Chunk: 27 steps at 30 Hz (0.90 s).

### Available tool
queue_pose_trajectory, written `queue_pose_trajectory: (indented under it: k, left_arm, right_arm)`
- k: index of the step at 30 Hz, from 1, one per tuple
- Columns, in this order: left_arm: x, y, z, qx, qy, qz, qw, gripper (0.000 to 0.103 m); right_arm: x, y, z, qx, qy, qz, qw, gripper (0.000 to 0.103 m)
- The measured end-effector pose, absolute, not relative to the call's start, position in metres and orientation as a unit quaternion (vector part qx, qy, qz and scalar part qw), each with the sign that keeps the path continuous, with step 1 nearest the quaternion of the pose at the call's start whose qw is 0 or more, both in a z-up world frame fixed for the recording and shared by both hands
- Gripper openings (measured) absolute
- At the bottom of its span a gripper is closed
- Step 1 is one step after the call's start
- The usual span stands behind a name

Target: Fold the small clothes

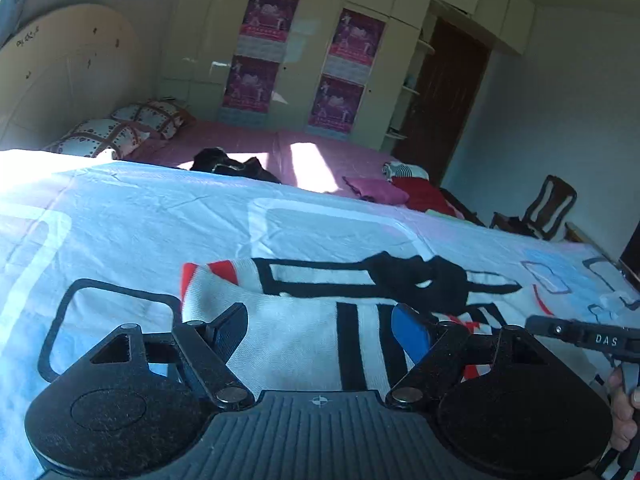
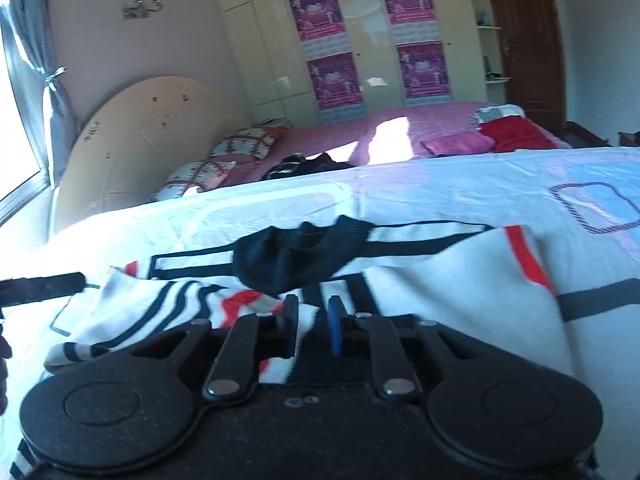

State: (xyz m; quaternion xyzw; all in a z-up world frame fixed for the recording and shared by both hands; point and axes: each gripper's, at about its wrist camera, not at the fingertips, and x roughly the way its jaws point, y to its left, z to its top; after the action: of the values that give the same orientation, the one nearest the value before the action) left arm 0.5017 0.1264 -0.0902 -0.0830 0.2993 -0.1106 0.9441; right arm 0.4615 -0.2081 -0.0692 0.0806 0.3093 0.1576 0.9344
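A small knit garment (image 1: 312, 332), white with black and red stripes, is laid on the bedsheet (image 1: 140, 220), partly folded, its black collar (image 2: 296, 256) uppermost. It is judged light, soft and limp; a hold is best taken at a hem or fold edge, both layers pinched together. The left gripper (image 1: 326, 326) is held low over the near fold, jaws spread wide, nothing grasped. The right gripper (image 2: 312, 320) is nearly closed around a striped fold; contact appears made, though the fabric between the pads is poorly seen.
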Motion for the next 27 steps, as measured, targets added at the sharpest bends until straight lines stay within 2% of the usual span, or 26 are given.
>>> queue_pose_trajectory:
  k: [3, 5, 8, 9, 10, 12, 15, 16, 18, 21, 22, 24, 27]
  left_arm:
    - [0.502, 0.107, -0.126, -0.017, 0.356, -0.088, 0.930, 0.079]
    - [0.483, 0.102, -0.136, 0.020, 0.320, -0.085, 0.943, 0.079]
    - [0.483, 0.107, -0.127, 0.016, 0.328, -0.081, 0.941, 0.079]
    - [0.483, 0.111, -0.123, 0.006, 0.326, -0.080, 0.942, 0.079]
    - [0.484, 0.114, -0.116, 0.001, 0.314, -0.081, 0.946, 0.079]
    - [0.497, 0.118, -0.107, -0.005, 0.302, -0.080, 0.950, 0.079]
    - [0.524, 0.122, -0.112, -0.041, 0.310, -0.083, 0.946, 0.079]
    - [0.531, 0.122, -0.119, -0.042, 0.323, -0.079, 0.942, 0.079]
    - [0.535, 0.115, -0.139, -0.009, 0.330, -0.072, 0.941, 0.080]
    - [0.530, 0.111, -0.135, 0.005, 0.332, -0.067, 0.941, 0.080]
    - [0.526, 0.112, -0.131, 0.004, 0.330, -0.065, 0.942, 0.080]
    - [0.513, 0.115, -0.122, -0.014, 0.315, -0.074, 0.946, 0.080]
    - [0.497, 0.115, -0.117, -0.048, 0.307, -0.093, 0.946, 0.079]
  right_arm:
    - [0.476, -0.175, -0.083, 0.060, 0.332, 0.191, 0.922, 0.005]
    - [0.486, -0.171, -0.104, 0.045, 0.368, 0.166, 0.914, 0.000]
    - [0.482, -0.182, -0.101, 0.067, 0.365, 0.165, 0.914, 0.000]
    - [0.479, -0.182, -0.095, 0.061, 0.357, 0.164, 0.917, 0.003]
    - [0.476, -0.182, -0.089, 0.064, 0.343, 0.169, 0.922, 0.011]
    - [0.479, -0.177, -0.081, 0.069, 0.321, 0.178, 0.928, 0.014]
    - [0.497, -0.157, -0.085, 0.069, 0.329, 0.196, 0.921, 0.012]
    - [0.504, -0.147, -0.092, 0.057, 0.346, 0.202, 0.914, 0.007]
    - [0.509, -0.138, -0.108, 0.029, 0.351, 0.193, 0.916, 0.003]
    - [0.510, -0.143, -0.105, 0.034, 0.355, 0.188, 0.915, 0.001]
    - [0.507, -0.144, -0.101, 0.031, 0.353, 0.181, 0.917, 0.002]
    - [0.499, -0.151, -0.092, 0.032, 0.334, 0.179, 0.925, 0.013]
    - [0.494, -0.153, -0.090, 0.050, 0.331, 0.208, 0.919, 0.013]
